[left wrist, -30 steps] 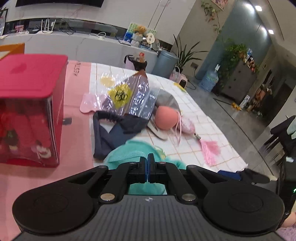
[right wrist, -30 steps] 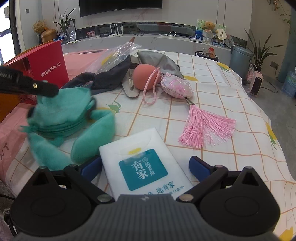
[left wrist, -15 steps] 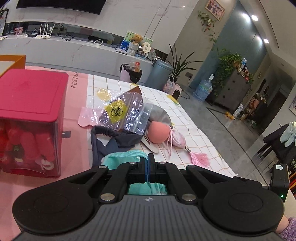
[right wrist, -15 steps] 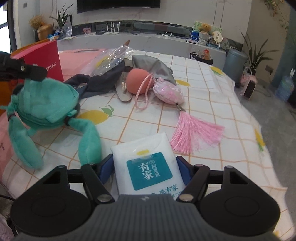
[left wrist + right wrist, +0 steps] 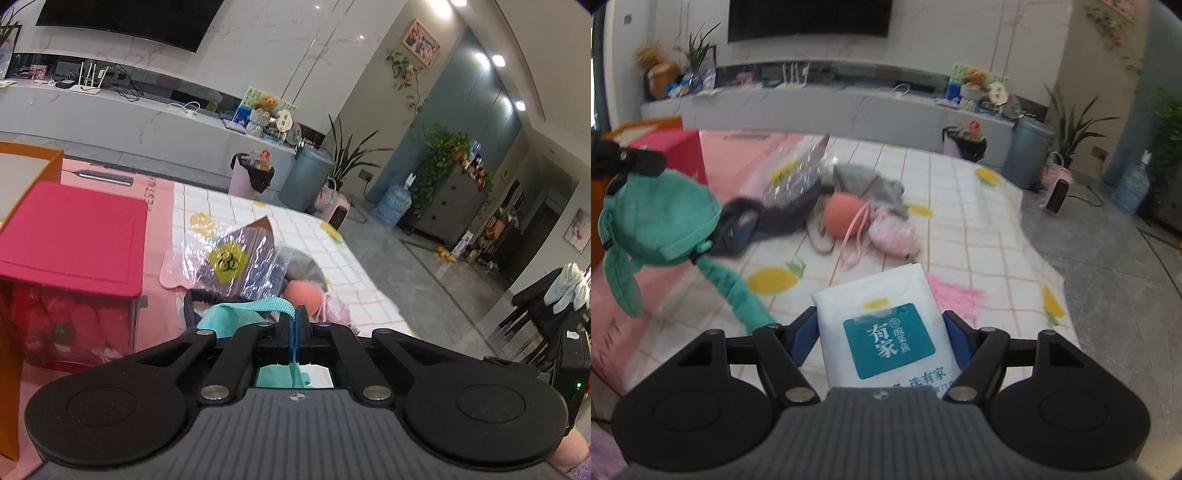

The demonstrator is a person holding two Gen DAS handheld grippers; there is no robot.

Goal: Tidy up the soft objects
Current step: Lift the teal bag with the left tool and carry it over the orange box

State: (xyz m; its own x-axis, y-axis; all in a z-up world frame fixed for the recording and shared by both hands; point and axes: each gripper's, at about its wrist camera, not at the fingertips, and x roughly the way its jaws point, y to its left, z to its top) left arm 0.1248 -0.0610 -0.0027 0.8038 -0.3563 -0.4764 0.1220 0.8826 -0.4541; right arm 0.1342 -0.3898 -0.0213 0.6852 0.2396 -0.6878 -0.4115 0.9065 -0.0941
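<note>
My left gripper [image 5: 295,314] is shut on the teal strap [image 5: 255,306] of a teal plush bag. In the right wrist view that gripper [image 5: 639,162] holds the plush bag [image 5: 661,225] at the left, hanging above the tablecloth with its long limbs dangling. My right gripper [image 5: 881,321] is shut on a white tissue pack [image 5: 890,347] with a teal label. Its blue pads press the pack's two sides, and the pack is lifted off the checked tablecloth [image 5: 982,229].
A pile lies mid-table: crinkled plastic bag [image 5: 236,258], dark cloth [image 5: 768,221], grey cloth [image 5: 868,184], peach ball [image 5: 844,216], pink pouch [image 5: 894,232] with a pink tassel [image 5: 956,295]. A red box [image 5: 70,236] and an orange box [image 5: 26,158] stand left. The table edge [image 5: 1052,273] drops to the floor at the right.
The right jaws closed from wide open onto the tissue pack and lifted it. Both grippers rose, and the teal plush bag came up off the table.
</note>
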